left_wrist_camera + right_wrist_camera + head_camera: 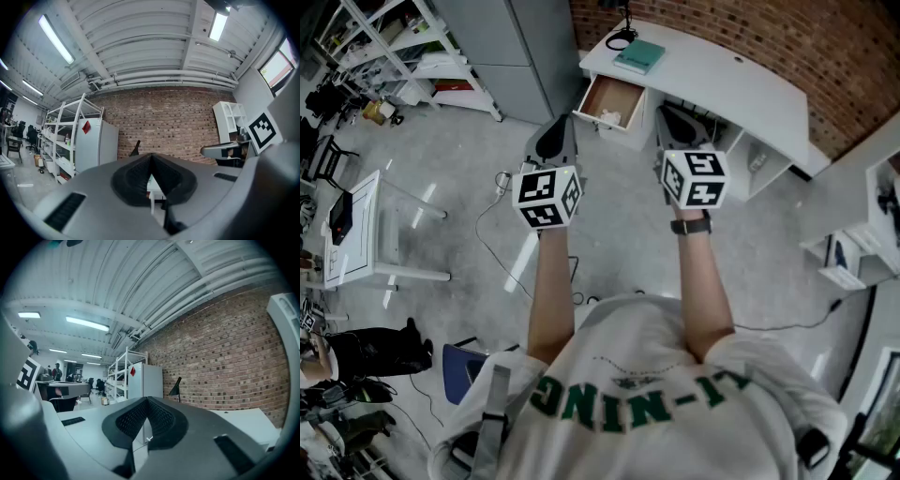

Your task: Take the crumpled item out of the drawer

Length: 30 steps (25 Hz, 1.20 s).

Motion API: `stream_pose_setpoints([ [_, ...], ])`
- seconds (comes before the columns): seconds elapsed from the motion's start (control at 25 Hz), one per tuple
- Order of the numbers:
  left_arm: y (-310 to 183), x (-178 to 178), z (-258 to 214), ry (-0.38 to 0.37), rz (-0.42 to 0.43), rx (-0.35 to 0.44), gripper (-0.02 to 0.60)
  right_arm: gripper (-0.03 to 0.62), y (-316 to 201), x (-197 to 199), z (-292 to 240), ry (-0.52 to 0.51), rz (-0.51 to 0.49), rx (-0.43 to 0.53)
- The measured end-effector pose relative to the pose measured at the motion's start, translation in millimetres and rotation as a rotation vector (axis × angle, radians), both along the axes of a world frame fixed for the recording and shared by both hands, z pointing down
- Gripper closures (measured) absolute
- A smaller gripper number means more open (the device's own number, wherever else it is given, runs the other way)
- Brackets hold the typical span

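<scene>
The crumpled white item (612, 116) lies in the open drawer (598, 97) under the left end of the white bench (741, 84), close to the drawer's front wall. The left gripper (554, 141) and right gripper (680, 125) hover well short of it, each with its fingers (133, 180) pressed together on nothing. Reaching in like that would likely just shove the light item deeper or flatten it. A careless entry could also clip the drawer's wall and nudge it shut, and a shallow pinch may let the item fall to the floor (609, 244).
</scene>
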<state>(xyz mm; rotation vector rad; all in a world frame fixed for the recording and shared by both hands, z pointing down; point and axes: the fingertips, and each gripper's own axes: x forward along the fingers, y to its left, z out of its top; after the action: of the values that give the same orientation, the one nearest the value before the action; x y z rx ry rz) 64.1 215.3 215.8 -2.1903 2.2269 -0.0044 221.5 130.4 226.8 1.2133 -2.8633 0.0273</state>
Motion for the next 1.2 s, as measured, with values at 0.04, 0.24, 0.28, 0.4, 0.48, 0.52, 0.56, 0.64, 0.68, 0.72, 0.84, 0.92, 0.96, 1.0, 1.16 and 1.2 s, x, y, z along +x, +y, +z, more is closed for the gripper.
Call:
stream_pose_setpoints([
  [0.04, 0.6, 1.9, -0.4, -0.002, -0.003, 0.001, 0.581, 0.591, 0.4, 2.4, -0.3, -0.004, -0.003, 0.001],
  [0.24, 4.0, 11.9, 0.7, 0.001, -0.021, 0.001, 0.583, 0.591, 1.3, 14.3, 3.6, -0.018, -0.025, -0.002],
  [0.28, 3.8, 14.8, 1.3, 0.002, -0.027, -0.001, 0.582, 0.591, 0.5, 16.6, 5.0, -0.02, -0.033, -0.005],
  [0.4, 4.8, 24.4, 6.8, 0.0, -0.051, -0.013, 0.581, 0.591, -0.4, 20.7, 11.8, -0.034, -0.076, -0.02],
  [0.48, 8.9, 25.5, 14.2, -0.007, -0.074, -0.028, 0.582, 0.591, 2.2, 15.6, 19.9, -0.045, -0.116, -0.036],
  [0.52, 12.1, 23.2, 18.8, -0.01, -0.087, -0.038, 0.582, 0.591, 4.5, 10.2, 25.0, -0.05, -0.136, -0.045],
  [0.56, 15.8, 19.3, 24.1, -0.01, -0.101, -0.048, 0.581, 0.591, 7.1, 3.6, 30.9, -0.055, -0.154, -0.056],
  [0.64, 22.7, 7.5, 35.6, -0.004, -0.126, -0.068, 0.581, 0.591, 11.2, -13.4, 45.0, -0.057, -0.185, -0.086],
  [0.68, 25.4, -0.3, 41.1, 0.001, -0.138, -0.079, 0.581, 0.591, 12.4, -23.5, 52.4, -0.052, -0.198, -0.105],
  [0.72, 27.2, -8.9, 46.1, 0.005, -0.149, -0.089, 0.581, 0.59, 13.2, -34.1, 59.3, -0.047, -0.212, -0.123],
  [0.84, 23.5, -36.7, 57.8, 0.026, -0.166, -0.099, 0.583, 0.591, 9.0, -62.8, 71.8, -0.04, -0.24, -0.146],
  [0.92, 13.6, -56.3, 60.9, 0.035, -0.165, -0.095, 0.582, 0.591, -1.3, -82.1, 73.7, -0.039, -0.244, -0.145],
  [0.96, 7.1, -66.7, 61.9, 0.036, -0.163, -0.096, 0.581, 0.591, -8.0, -92.7, 74.1, -0.037, -0.243, -0.146],
  [1.0, -0.5, -77.2, 63.7, 0.036, -0.158, -0.1, 0.582, 0.591, -15.0, -103.4, 75.1, -0.034, -0.24, -0.15],
  [1.16, -44.2, -121.2, 72.0, 0.045, -0.104, -0.108, 0.581, 0.59, -45.6, -151.1, 84.7, -0.014, -0.21, -0.158],
  [1.2, -55.2, -135.1, 70.5, 0.036, -0.085, -0.104, 0.581, 0.591, -53.7, -166.1, 85.8, -0.017, -0.195, -0.157],
])
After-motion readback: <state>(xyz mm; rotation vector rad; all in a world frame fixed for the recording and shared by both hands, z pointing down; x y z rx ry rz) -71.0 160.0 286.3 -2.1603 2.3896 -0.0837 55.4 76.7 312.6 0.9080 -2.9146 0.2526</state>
